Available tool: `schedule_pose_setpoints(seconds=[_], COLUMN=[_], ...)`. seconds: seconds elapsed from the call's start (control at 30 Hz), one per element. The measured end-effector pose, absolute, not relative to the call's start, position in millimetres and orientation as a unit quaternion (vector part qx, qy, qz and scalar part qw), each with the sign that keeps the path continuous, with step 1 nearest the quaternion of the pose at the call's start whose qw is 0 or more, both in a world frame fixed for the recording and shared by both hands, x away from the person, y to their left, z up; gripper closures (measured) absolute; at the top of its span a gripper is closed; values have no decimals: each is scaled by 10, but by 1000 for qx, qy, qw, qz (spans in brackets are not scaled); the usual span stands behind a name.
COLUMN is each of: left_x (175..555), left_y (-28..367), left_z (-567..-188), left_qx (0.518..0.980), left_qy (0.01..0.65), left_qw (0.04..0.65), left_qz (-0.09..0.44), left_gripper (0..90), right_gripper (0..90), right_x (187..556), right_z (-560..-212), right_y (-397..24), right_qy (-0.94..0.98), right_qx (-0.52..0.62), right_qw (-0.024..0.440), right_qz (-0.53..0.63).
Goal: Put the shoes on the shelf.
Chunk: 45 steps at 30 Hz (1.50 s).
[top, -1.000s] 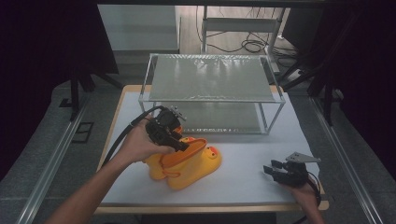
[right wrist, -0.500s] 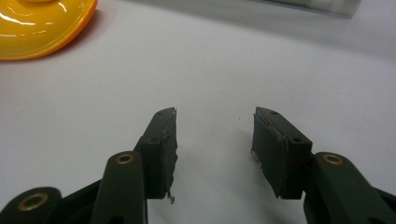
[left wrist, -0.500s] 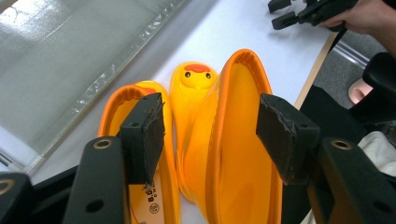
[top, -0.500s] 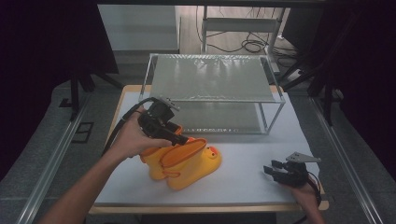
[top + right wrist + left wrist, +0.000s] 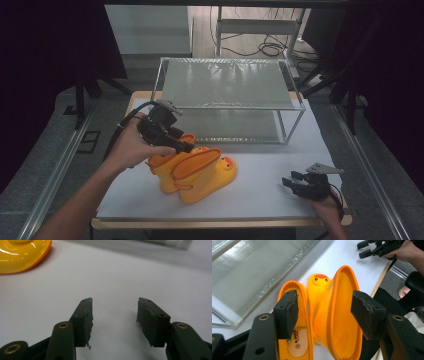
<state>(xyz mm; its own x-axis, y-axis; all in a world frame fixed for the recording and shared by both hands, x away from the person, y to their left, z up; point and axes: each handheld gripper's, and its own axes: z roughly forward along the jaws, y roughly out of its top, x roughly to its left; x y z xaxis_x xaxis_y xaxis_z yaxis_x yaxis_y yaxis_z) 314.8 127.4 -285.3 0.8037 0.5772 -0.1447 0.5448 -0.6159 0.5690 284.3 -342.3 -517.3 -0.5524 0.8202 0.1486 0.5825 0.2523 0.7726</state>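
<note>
The pair of yellow duck rain boots (image 5: 197,170) stands on the white desk (image 5: 260,195) before the wire shelf (image 5: 227,82), the left gripper (image 5: 325,311) wide above their tops, the right gripper (image 5: 115,315) wide over bare desk.

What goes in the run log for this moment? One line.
left gripper: open, jaws straddling boots tops | right gripper: open, low at table edge, holding nothing | shelf: bare

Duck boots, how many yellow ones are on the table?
2. One boot stands nearer the person, with the duck face on its toe; the other boot stands right beside it on its left, under the left gripper.
</note>
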Motion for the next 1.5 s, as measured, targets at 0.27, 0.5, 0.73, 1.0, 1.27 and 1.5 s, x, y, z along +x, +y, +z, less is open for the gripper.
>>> schedule_pose_setpoints(seconds=[0.27,0.5,0.73,1.0,1.27,1.5], left_x=[3131,3150,3184,3255,3283,3330], left_y=[1349,1335,1292,1228,1125,978], left_z=[-2820,-2889,-3025,-3167,-3264,-3443], left_qx=[900,903,909,917,924,931], left_qy=[321,326,327,327,319,318], left_qw=[294,278,258,228,209,179], left_qz=[32,25,12,-5,-13,-15], left_gripper=[385,376,363,339,351,474], right_gripper=[452,449,450,449,449,449], right_x=[2844,2848,2846,2849,2850,2853], right_z=[-5174,-5180,-5179,-5182,-5182,-5185], right_y=[-3424,-3418,-3425,-3421,-3423,-3421], right_qy=[778,779,779,780,780,779], right_qx=[451,451,451,451,451,451], right_qw=[143,141,143,142,143,142], right_qz=[413,411,412,411,410,411])
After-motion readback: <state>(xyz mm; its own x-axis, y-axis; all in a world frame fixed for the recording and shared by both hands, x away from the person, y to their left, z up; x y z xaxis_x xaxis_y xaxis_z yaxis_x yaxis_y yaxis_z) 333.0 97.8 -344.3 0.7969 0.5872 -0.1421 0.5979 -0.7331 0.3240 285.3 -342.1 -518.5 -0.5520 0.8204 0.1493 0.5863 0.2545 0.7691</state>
